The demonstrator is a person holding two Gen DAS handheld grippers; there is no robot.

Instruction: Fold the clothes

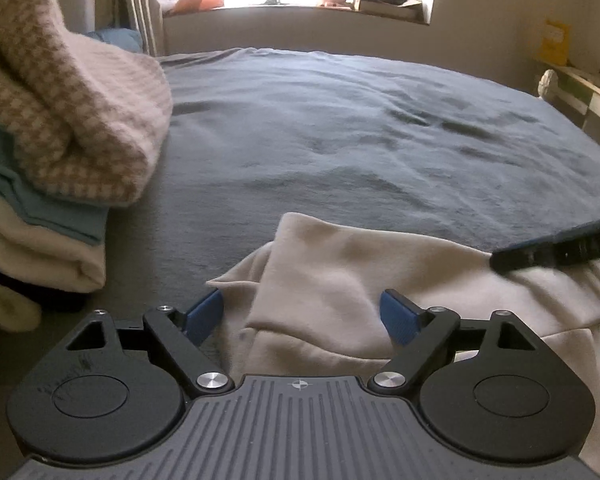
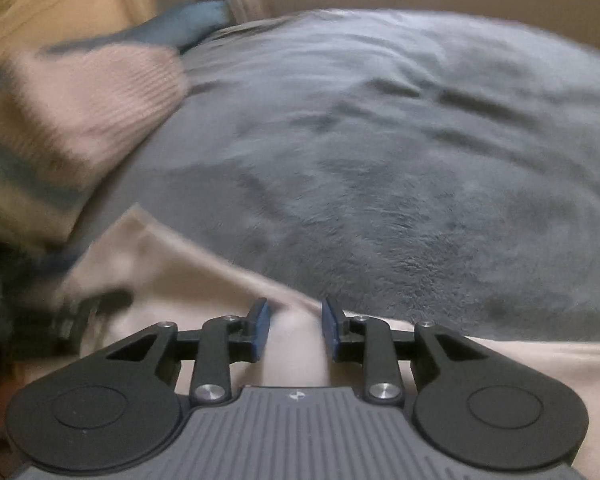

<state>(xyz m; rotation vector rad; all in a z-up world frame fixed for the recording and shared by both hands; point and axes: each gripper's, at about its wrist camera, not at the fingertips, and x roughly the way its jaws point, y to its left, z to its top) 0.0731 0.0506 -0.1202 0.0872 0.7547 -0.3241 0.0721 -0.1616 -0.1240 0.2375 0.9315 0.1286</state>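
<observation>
- My left tongs (image 1: 302, 312) stand wide, straddling the rumpled edge of the beige garment (image 1: 340, 280) on the bed (image 1: 360, 120); its near part is hidden under my tool.
- My right tongs (image 2: 295, 328) are narrow, with a beige fold between the pads; whether they grip it, I cannot tell.
- Left of them, the folded stack (image 2: 60, 120) is blurred.

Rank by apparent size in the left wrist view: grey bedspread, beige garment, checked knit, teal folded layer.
1. grey bedspread
2. beige garment and checked knit: look alike, nearness distorts
3. teal folded layer
</observation>
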